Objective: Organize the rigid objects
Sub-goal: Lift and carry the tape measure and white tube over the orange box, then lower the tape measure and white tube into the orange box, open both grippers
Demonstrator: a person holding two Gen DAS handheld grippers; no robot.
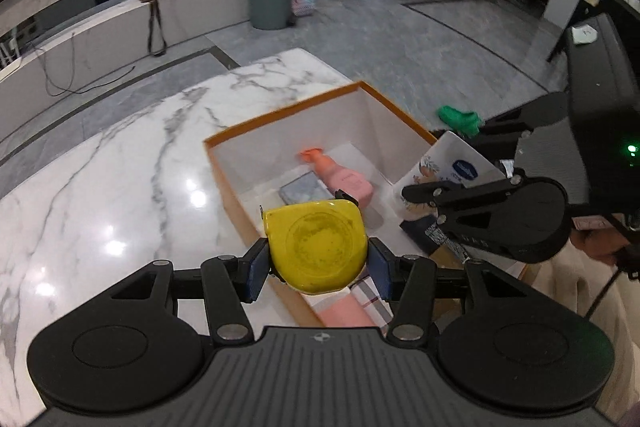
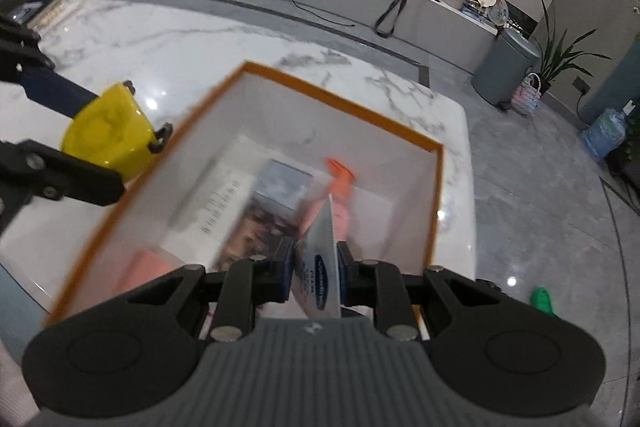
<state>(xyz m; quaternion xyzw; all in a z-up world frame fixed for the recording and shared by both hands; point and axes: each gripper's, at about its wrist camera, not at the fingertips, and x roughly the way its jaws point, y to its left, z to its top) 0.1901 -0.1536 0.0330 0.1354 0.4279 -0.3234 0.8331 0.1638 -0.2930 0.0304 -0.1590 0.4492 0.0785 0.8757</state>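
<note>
The left gripper (image 1: pixel 318 263) clamps a yellow tape measure (image 1: pixel 316 247) above the orange-rimmed box (image 1: pixel 280 115). The right gripper (image 2: pixel 316 271), nearly closed, pinches a white tube (image 2: pixel 320 263) over the box on the marble table (image 1: pixel 100 187).

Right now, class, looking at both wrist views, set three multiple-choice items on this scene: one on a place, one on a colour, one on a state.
1. Where does the pink bottle lie?
A. Inside the box
B. On the floor
C. On the table beside the box

2. What colour is the tape measure?
A. Red
B. Yellow
C. Blue

3. What is the state of the right hand-held gripper?
A. Open and empty
B. Shut on the tape measure
C. Shut on a white tube

Answers:
1 A, the bottle rests on the box's white bottom, within its orange-edged walls.
2 B, its case shows yellow between the pads of the left hand-held gripper.
3 C, the flat white tube sits clamped between its pads.
</note>
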